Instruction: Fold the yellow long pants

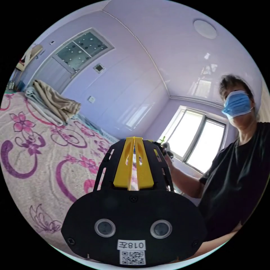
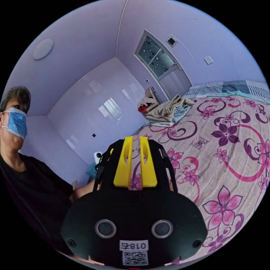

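Observation:
A crumpled tan-yellow garment [image 1: 57, 102] lies on top of a small pile of clothes at the far end of the bed; I cannot tell from here whether it is the pants. The right gripper view shows the same pile [image 2: 166, 111] far beyond the jaws. My left gripper [image 1: 134, 138] is held up in the air over the bedspread, its yellow jaws meeting at the tips with nothing in them. My right gripper [image 2: 136, 137] is also raised, its jaws parallel with a narrow gap and nothing between them.
A bedspread [image 1: 42, 157] with pink and purple flowers covers the bed [image 2: 225, 157]. A person in a black shirt [image 1: 236, 180] stands at the bedside [image 2: 31, 185]. A window [image 1: 197, 140] is behind the person, a door [image 2: 166, 70] past the pile.

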A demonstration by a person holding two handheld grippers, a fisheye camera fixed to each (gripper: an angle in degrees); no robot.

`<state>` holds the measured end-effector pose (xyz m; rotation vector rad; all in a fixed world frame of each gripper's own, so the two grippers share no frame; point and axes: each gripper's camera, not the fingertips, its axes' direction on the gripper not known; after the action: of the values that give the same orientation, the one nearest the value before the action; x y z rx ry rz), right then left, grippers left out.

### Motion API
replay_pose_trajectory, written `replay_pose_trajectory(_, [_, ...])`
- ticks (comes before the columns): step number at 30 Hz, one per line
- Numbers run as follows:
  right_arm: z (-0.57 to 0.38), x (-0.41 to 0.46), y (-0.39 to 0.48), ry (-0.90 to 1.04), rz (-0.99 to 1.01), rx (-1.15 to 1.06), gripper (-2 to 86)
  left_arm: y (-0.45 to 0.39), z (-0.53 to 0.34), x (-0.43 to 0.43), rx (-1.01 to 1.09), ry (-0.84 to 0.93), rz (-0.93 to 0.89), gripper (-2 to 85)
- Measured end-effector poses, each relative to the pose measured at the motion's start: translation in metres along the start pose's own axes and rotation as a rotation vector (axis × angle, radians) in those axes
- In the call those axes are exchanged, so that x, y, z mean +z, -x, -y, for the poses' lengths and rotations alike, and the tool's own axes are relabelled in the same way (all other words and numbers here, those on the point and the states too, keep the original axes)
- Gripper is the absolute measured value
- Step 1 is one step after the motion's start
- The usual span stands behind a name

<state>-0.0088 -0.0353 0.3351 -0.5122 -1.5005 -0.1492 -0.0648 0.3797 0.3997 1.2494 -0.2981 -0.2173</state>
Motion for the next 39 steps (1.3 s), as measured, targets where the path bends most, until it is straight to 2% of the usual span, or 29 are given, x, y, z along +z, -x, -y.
replay_pose_trajectory(1, [0.012, 0.016, 0.002, 0.003, -0.008, 0.007, 5.2, 0.015, -0.007, -0.015, 0.001, 0.009, 0.076, -1.0])
replay_pose_trajectory(6, [0.113, 0.159, -0.029, 0.029, -0.041, 0.211, 9.1, 0.047, -0.028, -0.057, 0.025, 0.034, 0.193, -1.0])
replay_pose_trajectory(9, [0.149, 0.225, -0.073, 0.037, -0.025, 0.416, 12.9, 0.051, -0.012, -0.072, 0.088, 0.036, 0.139, -1.0])
replay_pose_trajectory(12, [0.172, 0.273, -0.102, 0.054, -0.059, 0.530, 15.1, 0.059, -0.005, -0.090, 0.100, 0.020, 0.119, -1.0])
replay_pose_trajectory(14, [0.180, 0.289, -0.111, 0.034, -0.111, 0.579, 15.7, 0.065, -0.003, -0.102, 0.084, 0.002, 0.107, -1.0])
replay_pose_trajectory(19, [0.201, 0.310, -0.105, -0.036, -0.077, 0.606, 15.1, 0.066, 0.007, -0.130, 0.072, -0.027, 0.082, -1.0])
replay_pose_trajectory(22, [0.215, 0.320, -0.097, -0.015, -0.132, 0.599, 10.8, 0.060, 0.012, -0.138, 0.070, -0.026, 0.075, -1.0])
replay_pose_trajectory(23, [0.218, 0.322, -0.094, -0.004, -0.146, 0.615, 6.7, 0.058, 0.013, -0.139, 0.076, -0.021, 0.079, -1.0])
replay_pose_trajectory(31, [0.217, 0.261, -0.015, -0.040, -0.156, 0.437, 3.7, 0.024, 0.031, -0.133, 0.118, 0.024, 0.140, -1.0])
replay_pose_trajectory(36, [0.170, 0.124, 0.051, -0.150, -0.050, 0.334, 3.3, -0.045, 0.049, -0.117, 0.248, 0.083, 0.137, -0.9])
replay_pose_trajectory(39, [0.127, 0.025, 0.089, -0.191, -0.012, 0.263, 3.4, -0.098, 0.064, -0.117, 0.239, 0.029, 0.093, -0.9])
